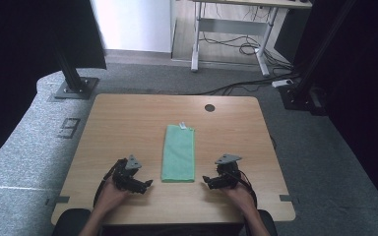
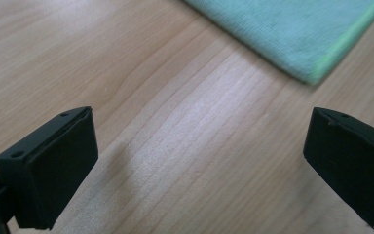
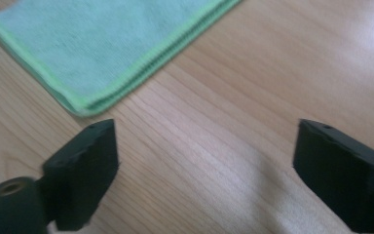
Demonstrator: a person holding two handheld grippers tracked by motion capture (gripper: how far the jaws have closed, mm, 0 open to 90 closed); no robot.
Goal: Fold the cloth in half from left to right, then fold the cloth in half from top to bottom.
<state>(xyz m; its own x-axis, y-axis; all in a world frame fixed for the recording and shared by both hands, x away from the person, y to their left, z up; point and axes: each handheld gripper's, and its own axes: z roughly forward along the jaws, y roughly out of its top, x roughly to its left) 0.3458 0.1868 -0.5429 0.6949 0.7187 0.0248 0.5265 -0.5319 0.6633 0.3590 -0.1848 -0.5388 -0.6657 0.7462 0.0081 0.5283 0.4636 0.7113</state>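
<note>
The jaws of the left gripper (image 2: pixel 199 161) are spread wide, with nothing between them but bare wood. They are held low over the bench (image 2: pixel 126 63), and a soft shadow is cast on the wood beneath the left jaw. A corner of the cloth (image 2: pixel 297 34) is seen ahead of them and to the right, apart from both jaws.

The jaws of the right gripper (image 3: pixel 204 175) are likewise released and empty, with bare wood between them. A near corner of the cloth (image 3: pixel 107 44) lies ahead and to the left, just beyond the left jaw and not touched by it. At that corner two layers can be made out, edged in brighter green.

From the high view, the left gripper (image 1: pixel 146 185) and the right gripper (image 1: pixel 206 180) are held in a person's hands near the front edge of the bench (image 1: pixel 128 118), one at each side, with their jaws turned inward toward each other. The cloth (image 1: pixel 178 153) lies flat between them at the middle of the bench, folded into a long narrow strip that runs away from the person. A small white tag (image 1: pixel 181 125) is seen at its far end. Beyond that, near the far edge, a dark round hole (image 1: pixel 209 107) is set in the wood. Grey carpet (image 1: pixel 325 162) surrounds the bench.
</note>
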